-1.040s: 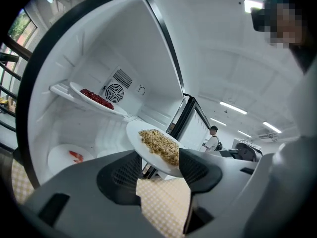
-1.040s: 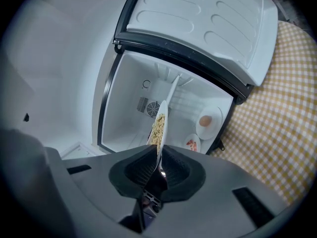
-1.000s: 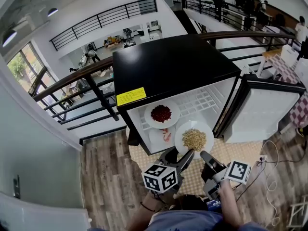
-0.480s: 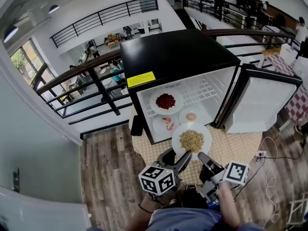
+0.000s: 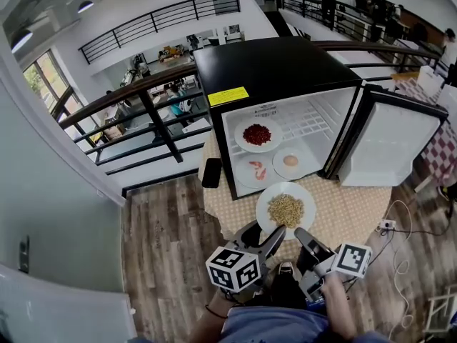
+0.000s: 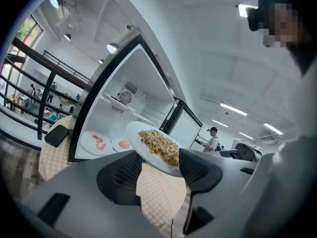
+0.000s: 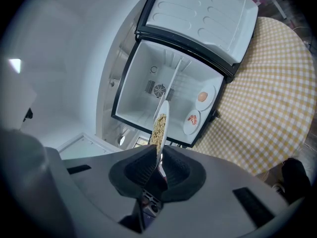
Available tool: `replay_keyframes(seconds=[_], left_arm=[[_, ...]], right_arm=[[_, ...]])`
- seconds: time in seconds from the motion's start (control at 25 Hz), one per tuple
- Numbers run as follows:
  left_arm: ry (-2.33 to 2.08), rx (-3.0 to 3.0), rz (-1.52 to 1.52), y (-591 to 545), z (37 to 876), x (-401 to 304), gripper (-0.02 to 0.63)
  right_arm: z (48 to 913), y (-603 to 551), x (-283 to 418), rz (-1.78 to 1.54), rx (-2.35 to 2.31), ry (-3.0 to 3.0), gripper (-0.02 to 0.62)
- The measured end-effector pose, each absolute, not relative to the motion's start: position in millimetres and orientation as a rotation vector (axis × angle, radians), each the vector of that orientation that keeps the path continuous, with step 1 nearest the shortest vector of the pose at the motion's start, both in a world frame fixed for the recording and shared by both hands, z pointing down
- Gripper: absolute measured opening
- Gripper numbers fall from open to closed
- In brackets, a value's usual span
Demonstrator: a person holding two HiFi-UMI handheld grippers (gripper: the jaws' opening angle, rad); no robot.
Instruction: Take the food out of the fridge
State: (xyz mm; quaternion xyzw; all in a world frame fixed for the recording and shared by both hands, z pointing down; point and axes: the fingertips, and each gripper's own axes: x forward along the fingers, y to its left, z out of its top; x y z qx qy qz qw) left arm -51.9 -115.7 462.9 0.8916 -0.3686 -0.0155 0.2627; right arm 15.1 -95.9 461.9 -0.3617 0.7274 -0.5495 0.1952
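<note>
Over the checked tablecloth (image 5: 350, 209), between you and the open fridge (image 5: 271, 70), you have the plate of grain (image 5: 285, 209) out of the cabinet and held roughly level. Your right gripper (image 5: 300, 233) is closed nearly all the way on the plate's near rim; in the right gripper view the plate runs edge-on straight out from the pinched pads. Your left gripper (image 5: 278, 232) stands with its jaws well apart. The near-left rim lies across that gap, seemingly resting on the claw rather than squeezed, though the angle leaves this uncertain.

What matters for the next move: the plate sits directly ahead of both claws with bare cloth beneath it, so the set-down looks like a lowering rather than a reach. Since the right claw alone appears to clamp, keep the left under the rim until the plate meets the cloth.

Beyond the plate, well apart from it, three remain in the fridge: the red-food plate (image 5: 257, 135) on the upper shelf, the shrimp plate (image 5: 255, 170) and the egg plate (image 5: 290, 161) below
</note>
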Motion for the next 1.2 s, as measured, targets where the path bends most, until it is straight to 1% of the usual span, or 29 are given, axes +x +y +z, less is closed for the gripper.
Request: replay_keyframes(seconds=[0.44,0.84,1.2], left_arm=[[-0.979,2.381,-0.044,-79,474,-63,0.244],[-0.961,2.384,-0.055,-70,472,-63,0.244],[-0.967,2.387,-0.043,-60,468,-48,0.244]], right_arm=[[471,-58,4,-1.561,-1.044,2.033,0.04],[466,-49,3,-1.543,-1.059,2.047,0.04],[466,-38,20,-1.555,-1.06,2.039,0.04]])
